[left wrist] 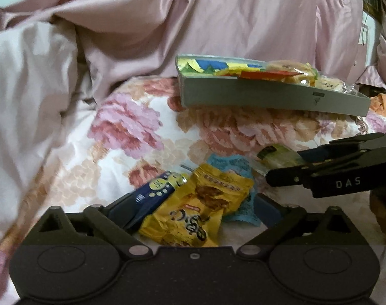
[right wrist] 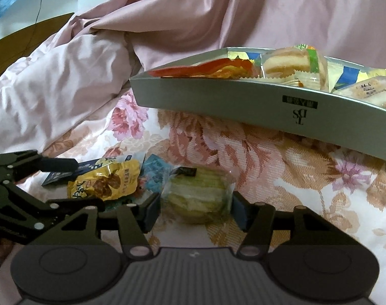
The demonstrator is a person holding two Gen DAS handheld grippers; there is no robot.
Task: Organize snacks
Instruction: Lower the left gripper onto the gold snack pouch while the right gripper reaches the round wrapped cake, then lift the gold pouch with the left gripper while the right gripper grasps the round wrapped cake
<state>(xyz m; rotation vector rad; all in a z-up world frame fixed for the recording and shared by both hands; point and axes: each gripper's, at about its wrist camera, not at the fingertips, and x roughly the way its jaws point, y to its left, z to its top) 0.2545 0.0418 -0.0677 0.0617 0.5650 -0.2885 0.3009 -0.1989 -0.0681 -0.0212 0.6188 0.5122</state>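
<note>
My left gripper (left wrist: 195, 211) is open low over the floral bedsheet, its fingers on either side of a small pile. In the pile are a yellow snack packet (left wrist: 193, 213), a dark blue packet (left wrist: 154, 190) and a light blue packet (left wrist: 233, 167). The left finger touches the dark blue packet. My right gripper (right wrist: 196, 209) is open around a green wrapped cake (right wrist: 198, 194) that lies on the sheet, pads close to its sides. A grey tray (right wrist: 243, 101) holding several wrapped snacks sits beyond; the left wrist view shows the tray (left wrist: 269, 97) too.
A crumpled pink duvet (left wrist: 116, 38) rises behind and to the left of the tray. The floral bedsheet (right wrist: 281, 167) lies bare between the tray and the grippers. An orange packet (left wrist: 381, 101) pokes out past the tray's right end.
</note>
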